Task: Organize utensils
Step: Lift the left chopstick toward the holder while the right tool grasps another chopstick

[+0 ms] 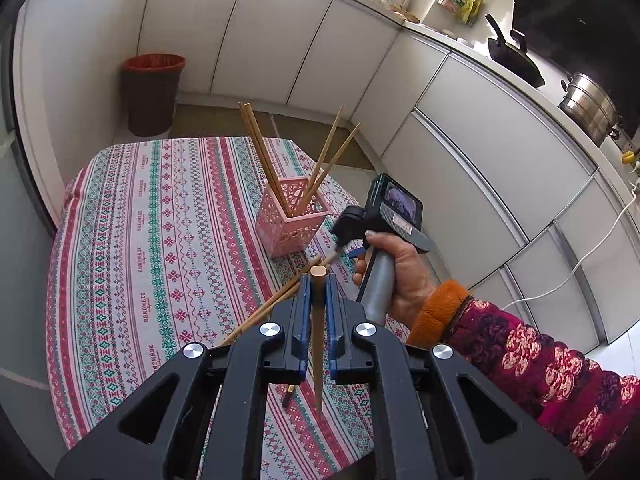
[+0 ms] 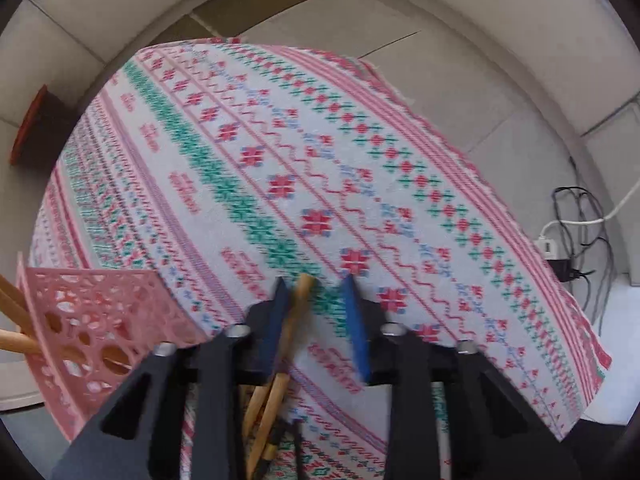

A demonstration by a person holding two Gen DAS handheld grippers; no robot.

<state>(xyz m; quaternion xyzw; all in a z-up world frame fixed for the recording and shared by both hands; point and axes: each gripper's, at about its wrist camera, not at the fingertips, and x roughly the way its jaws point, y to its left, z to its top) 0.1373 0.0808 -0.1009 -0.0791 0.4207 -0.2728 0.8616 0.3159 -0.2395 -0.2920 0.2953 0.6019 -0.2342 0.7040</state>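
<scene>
One chopstick in each hand, pink holder waiting

My left hand-held gripper [image 1: 319, 292] is clamped on a wooden chopstick [image 1: 318, 344] near its thick end; the right hand-held gripper [image 2: 316, 292] points down at the loose chopsticks [image 2: 276, 392] on the bench [image 2: 260, 160], jaws not yet pinching the one between them. Pink basket [image 1: 294, 220] stands just beside. These look light, stiff and smooth, so they'll probably roll; I'd grab near the thick end.

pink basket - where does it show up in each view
Left wrist: the pink basket stands mid-frame on the tablecloth, chopsticks poking out of it.
Right wrist: the basket is at the lower left edge, tilted by the lens.
Shared landmark: the red-rimmed bin, far left in the right view.
</scene>
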